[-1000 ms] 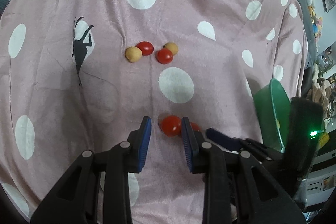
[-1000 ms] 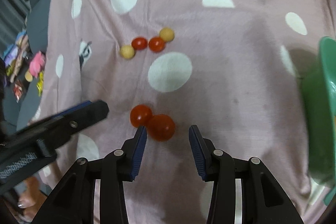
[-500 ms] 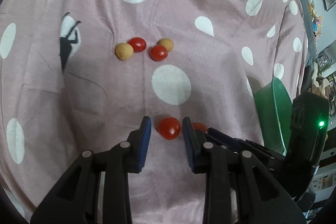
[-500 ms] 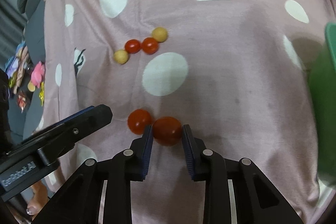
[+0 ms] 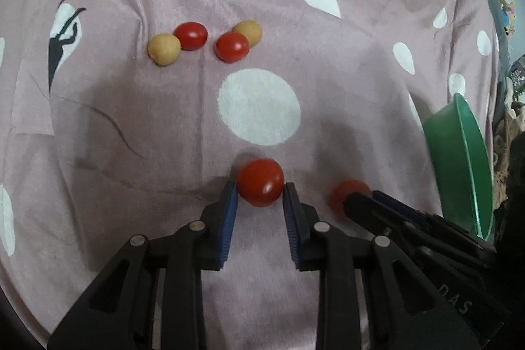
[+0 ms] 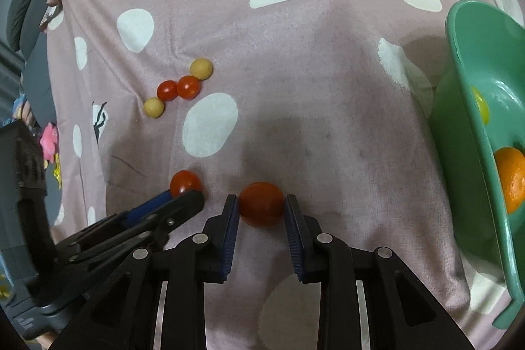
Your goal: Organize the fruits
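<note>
A red tomato (image 5: 260, 182) lies on the pink spotted cloth (image 5: 344, 71) between the tips of my left gripper (image 5: 260, 191). Its jaws are closing and both blue pads touch the fruit. My right gripper (image 6: 261, 202) is shut on a second, larger red tomato (image 6: 261, 204), a short way right of the first one (image 6: 185, 182). In the left wrist view that second tomato (image 5: 347, 194) looks blurred at the right gripper's tip. Farther off lie two red tomatoes (image 5: 191, 35) and two yellowish round fruits (image 5: 163, 49) in a row. A green bowl (image 6: 466, 54) stands at the right.
An orange (image 6: 510, 182) and a yellow fruit (image 6: 479, 109) lie inside the bowl, whose rim (image 5: 472, 153) rises close to the right gripper. Grey cushions and small colourful toys (image 6: 49, 140) lie past the cloth's left edge.
The right jaws shut on the larger tomato and carried it right, away from its neighbour. The left gripper came down and forward until the smaller tomato sat between its pads.
</note>
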Motion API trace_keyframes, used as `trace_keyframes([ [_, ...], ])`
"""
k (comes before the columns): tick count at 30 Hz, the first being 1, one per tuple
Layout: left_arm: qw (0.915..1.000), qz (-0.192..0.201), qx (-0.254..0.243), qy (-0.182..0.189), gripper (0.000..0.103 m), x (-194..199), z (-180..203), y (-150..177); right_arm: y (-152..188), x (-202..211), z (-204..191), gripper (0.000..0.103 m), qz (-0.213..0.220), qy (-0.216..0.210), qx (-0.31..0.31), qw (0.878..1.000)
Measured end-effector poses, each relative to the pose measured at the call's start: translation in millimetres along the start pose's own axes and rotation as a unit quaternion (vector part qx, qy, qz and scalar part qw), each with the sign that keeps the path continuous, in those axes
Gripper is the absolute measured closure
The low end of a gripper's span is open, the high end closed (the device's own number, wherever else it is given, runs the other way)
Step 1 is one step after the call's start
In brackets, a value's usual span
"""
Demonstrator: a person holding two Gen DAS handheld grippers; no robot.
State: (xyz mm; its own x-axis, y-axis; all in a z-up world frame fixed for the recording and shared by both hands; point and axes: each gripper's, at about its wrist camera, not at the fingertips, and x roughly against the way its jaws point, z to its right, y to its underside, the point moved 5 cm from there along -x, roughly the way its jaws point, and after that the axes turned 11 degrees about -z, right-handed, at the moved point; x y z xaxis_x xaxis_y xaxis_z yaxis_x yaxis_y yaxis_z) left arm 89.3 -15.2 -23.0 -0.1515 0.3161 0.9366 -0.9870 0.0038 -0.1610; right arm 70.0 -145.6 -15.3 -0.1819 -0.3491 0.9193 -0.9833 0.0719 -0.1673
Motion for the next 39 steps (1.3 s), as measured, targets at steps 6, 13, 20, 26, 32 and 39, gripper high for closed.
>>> trace_keyframes([
  [6, 0.9991, -0.005, 0.028, 0.031, 0.077, 4.3, -11.8, -3.8, -2.8, -2.8, -1.0, 0.073, -0.002, -0.003, 0.01, 1.0],
  [13, 0.9992, 0.001, 0.025, 0.031, 0.078, 12.1, -12.1, -3.7, -3.1, -9.1, -2.1, 0.073, -0.009, -0.017, 0.002, 1.0],
  [20, 0.9997, 0.011, -0.01, 0.019, 0.075, 14.2, 1.3, -20.4, -7.4, -1.7, 1.1, 0.073, 0.007, 0.01, -0.004, 1.0],
  [26, 0.9996, 0.002, -0.026, -0.011, 0.083, -7.0, 8.5, -27.3, -9.7, 4.3, 6.5, 0.073, 0.016, 0.02, -0.01, 1.0],
  [32, 0.9991, 0.009, -0.039, -0.016, 0.096, -6.2, 17.3, -24.4, -12.4, 19.3, 10.5, 0.073, 0.038, 0.023, -0.013, 0.999],
  [39, 0.9988, 0.036, -0.033, 0.0, 0.096, 22.8, 14.0, -21.8, -8.2, 44.4, 23.0, 0.073, 0.072, 0.024, -0.029, 0.997],
])
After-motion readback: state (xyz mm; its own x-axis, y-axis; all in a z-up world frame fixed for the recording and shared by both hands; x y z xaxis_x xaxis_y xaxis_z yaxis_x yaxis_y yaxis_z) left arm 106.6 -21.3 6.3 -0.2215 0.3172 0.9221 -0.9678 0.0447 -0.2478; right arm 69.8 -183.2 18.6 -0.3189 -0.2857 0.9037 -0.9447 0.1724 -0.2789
